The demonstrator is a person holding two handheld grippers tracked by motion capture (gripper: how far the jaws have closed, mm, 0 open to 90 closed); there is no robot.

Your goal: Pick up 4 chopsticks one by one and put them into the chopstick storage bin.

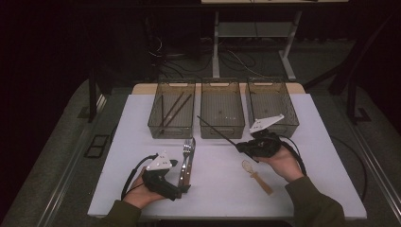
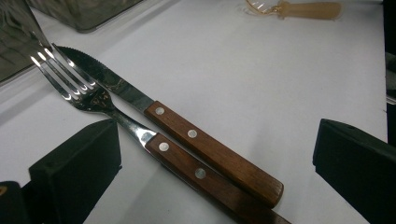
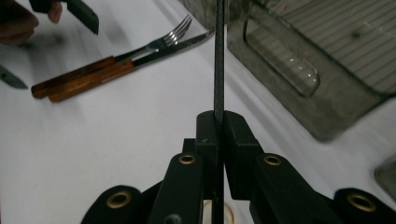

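A thin dark chopstick (image 3: 219, 56) is clamped between the closed black jaws of the right tool (image 1: 247, 147), its shaft slanting out over the white-topped bench (image 1: 302, 127) toward the middle of three smoke-tinted, ribbed plastic bins (image 1: 222, 113). Two more dark chopsticks (image 1: 172, 111) are seen lying in the left bin (image 1: 171, 115), while the right bin (image 1: 271, 106) is set just beyond the right tool's grey three-cornered plate. The left tool (image 2: 215, 154) is held low over the bench with its blocky jaws spread wide, one on either side of a steel fork (image 2: 93, 100) and a serrated steel knife (image 2: 116, 86), both fitted with riveted brown wooden handles and laid side by side, touching. A small pale translucent spoon (image 1: 255, 175) with a flat handle is seen on the bench just beside the right hand (image 1: 283, 163).
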